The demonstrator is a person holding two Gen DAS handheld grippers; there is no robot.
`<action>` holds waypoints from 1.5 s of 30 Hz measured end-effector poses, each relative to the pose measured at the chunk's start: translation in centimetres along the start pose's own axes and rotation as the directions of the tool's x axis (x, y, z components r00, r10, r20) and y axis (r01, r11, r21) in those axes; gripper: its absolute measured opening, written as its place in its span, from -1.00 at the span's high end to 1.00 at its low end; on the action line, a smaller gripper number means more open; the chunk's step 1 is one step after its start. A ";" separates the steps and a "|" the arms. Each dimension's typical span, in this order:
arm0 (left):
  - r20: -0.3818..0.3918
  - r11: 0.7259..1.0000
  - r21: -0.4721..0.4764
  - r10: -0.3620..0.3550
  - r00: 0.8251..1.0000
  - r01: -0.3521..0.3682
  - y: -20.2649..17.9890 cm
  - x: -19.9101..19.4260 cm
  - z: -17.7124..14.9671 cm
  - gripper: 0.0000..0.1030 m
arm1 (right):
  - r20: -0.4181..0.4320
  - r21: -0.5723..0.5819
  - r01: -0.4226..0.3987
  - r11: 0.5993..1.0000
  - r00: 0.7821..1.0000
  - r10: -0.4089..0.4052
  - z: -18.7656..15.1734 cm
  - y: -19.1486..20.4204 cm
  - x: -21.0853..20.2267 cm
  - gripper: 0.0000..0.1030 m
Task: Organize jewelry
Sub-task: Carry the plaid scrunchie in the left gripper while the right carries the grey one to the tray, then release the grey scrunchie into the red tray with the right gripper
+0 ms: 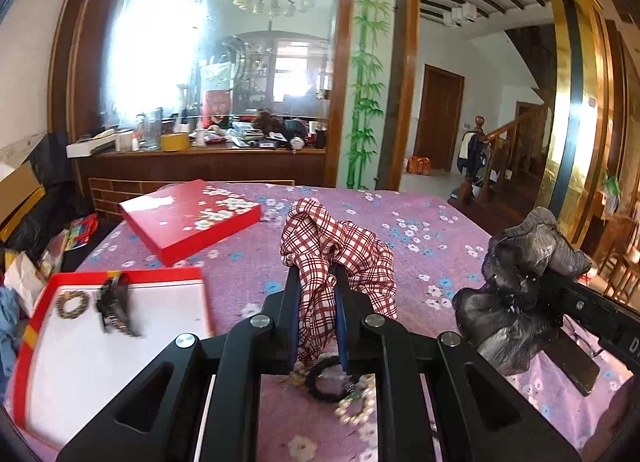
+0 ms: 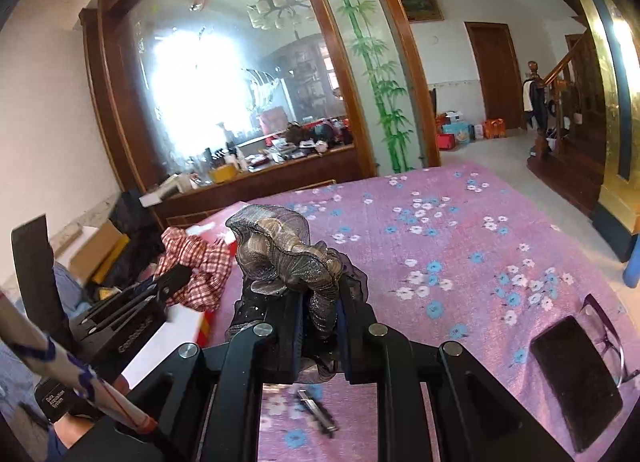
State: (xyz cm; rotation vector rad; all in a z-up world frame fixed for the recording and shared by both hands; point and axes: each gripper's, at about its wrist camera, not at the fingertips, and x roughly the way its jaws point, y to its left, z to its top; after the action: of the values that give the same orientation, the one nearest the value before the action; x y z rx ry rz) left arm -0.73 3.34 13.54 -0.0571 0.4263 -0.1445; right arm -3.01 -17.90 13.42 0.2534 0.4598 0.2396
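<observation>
Currently both grippers are clenched on hair scrunchies and hold them clear of the bed. The left gripper [image 1: 317, 286] pinches the plaid scrunchie [image 1: 336, 258] through a bunched section of its fabric, with the rest draping loose on either side of the jaws. The right gripper [image 2: 319, 302] pinches the grey scrunchie [image 2: 280, 250] the same way, its ruffles standing above the jaws. Both items are judged light, soft and compressible: they will not break, but slack fabric can drag or snag, so a grip across the gathered band is judged most secure. The open box [image 1: 120, 302], red-rimmed with a white floor, sits at the left edge of the bed and already holds a braided ring [image 1: 73, 304] and a dark clip [image 1: 114, 308] near its far end; the near part of its floor is bare. The red lid [image 1: 188, 220] lies beyond the box, toward the far left corner. Below the left gripper, a black bead bracelet [image 1: 326, 384] and a pearl bracelet [image 1: 358, 408] lie on the bed [image 2: 460, 262]. A metal clip [image 2: 316, 410] lies under the right gripper. A phone [image 2: 576, 374] and glasses [image 2: 608, 326] lie near the right edge. The middle and far side of the bed are open for travel.
</observation>
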 end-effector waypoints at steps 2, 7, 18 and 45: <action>-0.002 1.000 -0.009 0.024 1.000 -0.024 1.5 -1.2 0.3 0.73 | -0.007 0.008 -0.037 0.999 0.999 0.037 0.1 0.7 0.0 0.69; -0.065 0.994 -0.057 0.086 0.994 -0.090 6.8 -2.6 0.3 0.72 | -0.085 -0.031 -0.137 0.990 0.987 0.134 -0.3 4.8 2.0 0.69; -0.243 0.930 -0.192 0.266 0.933 -0.315 20.8 -2.2 -2.5 0.72 | -0.271 -0.093 -0.272 0.958 0.933 0.238 -1.5 13.9 9.1 0.67; -0.400 0.884 -0.309 0.212 0.892 -0.349 26.8 3.6 -5.8 0.72 | -0.492 -0.107 -0.165 0.981 0.866 0.092 -2.6 19.9 28.1 0.57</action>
State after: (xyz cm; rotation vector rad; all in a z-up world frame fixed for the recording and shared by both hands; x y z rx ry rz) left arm 3.54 29.09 4.54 -0.3484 0.8187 0.2284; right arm 16.81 9.31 5.60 0.0753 0.9243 0.4718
